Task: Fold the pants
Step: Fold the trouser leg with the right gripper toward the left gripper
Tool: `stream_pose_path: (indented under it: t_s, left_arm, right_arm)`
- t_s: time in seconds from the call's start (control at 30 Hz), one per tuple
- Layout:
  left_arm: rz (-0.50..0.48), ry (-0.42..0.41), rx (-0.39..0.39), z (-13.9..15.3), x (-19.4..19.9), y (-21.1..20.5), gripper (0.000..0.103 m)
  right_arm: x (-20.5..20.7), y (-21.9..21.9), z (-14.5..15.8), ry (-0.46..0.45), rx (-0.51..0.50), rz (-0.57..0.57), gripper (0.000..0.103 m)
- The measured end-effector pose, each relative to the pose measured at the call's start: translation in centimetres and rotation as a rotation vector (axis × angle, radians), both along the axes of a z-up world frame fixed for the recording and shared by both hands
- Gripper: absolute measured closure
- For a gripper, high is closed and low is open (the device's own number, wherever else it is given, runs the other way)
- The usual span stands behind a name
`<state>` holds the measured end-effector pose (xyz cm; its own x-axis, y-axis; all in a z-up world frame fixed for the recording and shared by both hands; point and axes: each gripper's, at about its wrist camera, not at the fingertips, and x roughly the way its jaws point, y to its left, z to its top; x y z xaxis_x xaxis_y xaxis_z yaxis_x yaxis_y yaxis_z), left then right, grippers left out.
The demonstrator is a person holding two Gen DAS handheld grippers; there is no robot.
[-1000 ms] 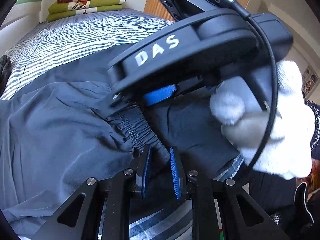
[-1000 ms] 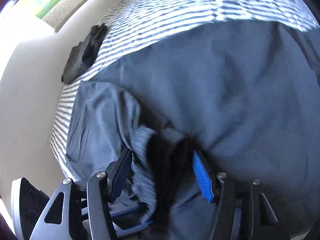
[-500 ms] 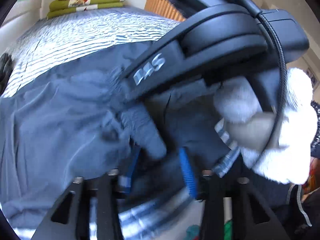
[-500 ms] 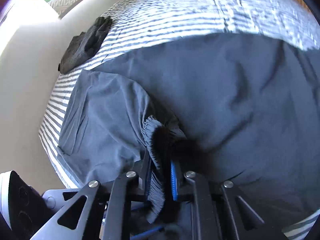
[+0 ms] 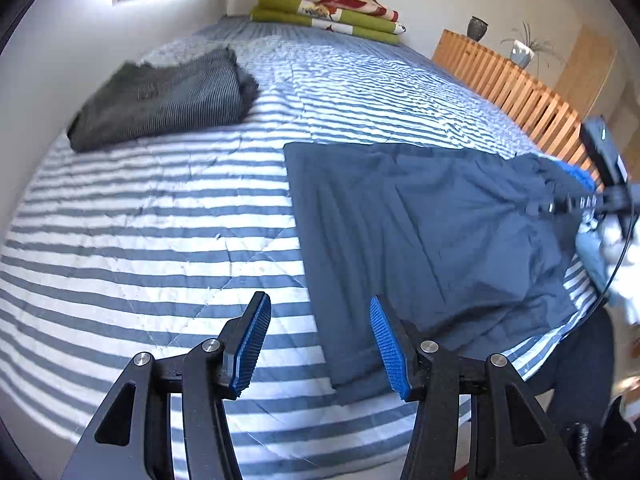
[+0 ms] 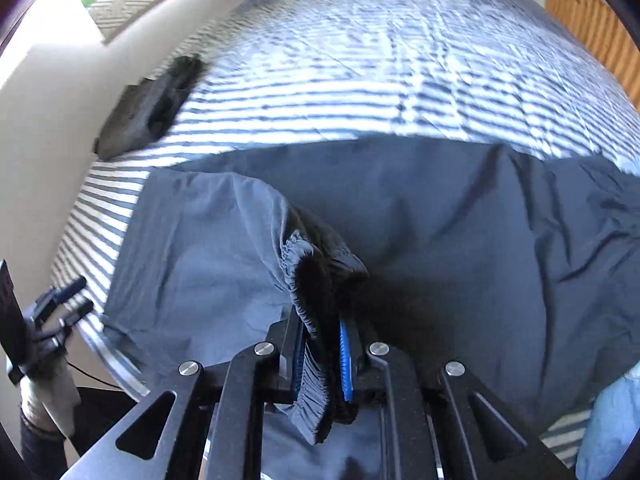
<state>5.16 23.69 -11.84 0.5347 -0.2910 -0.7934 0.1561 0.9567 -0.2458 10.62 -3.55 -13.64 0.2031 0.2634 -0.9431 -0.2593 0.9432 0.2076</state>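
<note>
Dark blue pants (image 5: 432,232) lie spread across the striped bed. In the left wrist view my left gripper (image 5: 318,300) hovers open over the bedspread at the pants' left edge, with nothing between its blue pads. The pants (image 6: 460,216) fill the right wrist view, where my right gripper (image 6: 320,324) is shut on the gathered elastic waistband (image 6: 308,276) and holds that bunch raised off the bed. The right gripper (image 5: 576,202) also shows at the far right of the left wrist view, pulling the cloth taut. The left gripper (image 6: 66,298) appears small at the left edge.
A folded grey cloth (image 5: 168,96) lies near the wall on the striped bedspread (image 5: 140,240). Folded green and red blankets (image 5: 328,8) are stacked at the far end. A wooden slatted unit (image 5: 516,88) runs along the right side. The bed's near edge is just below my grippers.
My left gripper opened, let go of the waistband and swung away left to the pants' other edge. My right gripper closed on the waistband and lifted it a little.
</note>
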Motion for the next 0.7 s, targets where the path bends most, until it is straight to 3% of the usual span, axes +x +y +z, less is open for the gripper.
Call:
stream_pose_path:
  t_s: [0.13,0.2,0.27,0.33,0.43,0.6,0.7]
  left_arm:
    - [-0.056,0.021,-0.096,-1.0,0.7,1.1,0.048]
    - [-0.073,0.029,-0.132,-1.5,0.8,1.4,0.05]
    - [-0.109,0.039,-0.125,-1.9,0.7,0.8,0.055]
    - [-0.15,0.042,-0.089,-2.5,0.5,0.1,0.059]
    - [-0.183,0.048,-0.09,-2.6,0.2,-1.0,0.059]
    - [-0.207,0.066,-0.094,-3.2,0.1,-1.3,0.059]
    - [-0.231,0.071,-0.087,-3.5,0.3,-1.8,0.06]
  right_arm:
    - [-0.3,0.2,-1.1,0.092,-0.04,0.028,0.075]
    - [-1.0,0.2,0.5,0.015,-0.138,0.022,0.07]
    - [-2.0,0.6,3.1,-0.123,-0.235,0.005,0.07]
    - [-2.5,2.5,5.3,-0.191,-0.217,0.063,0.07]
    - [-2.0,8.2,6.3,-0.154,-0.086,0.221,0.07]
    - [1.7,18.8,1.0,0.047,0.022,0.342,0.07]
    - [2.8,23.4,-3.2,0.101,-0.045,0.367,0.07]
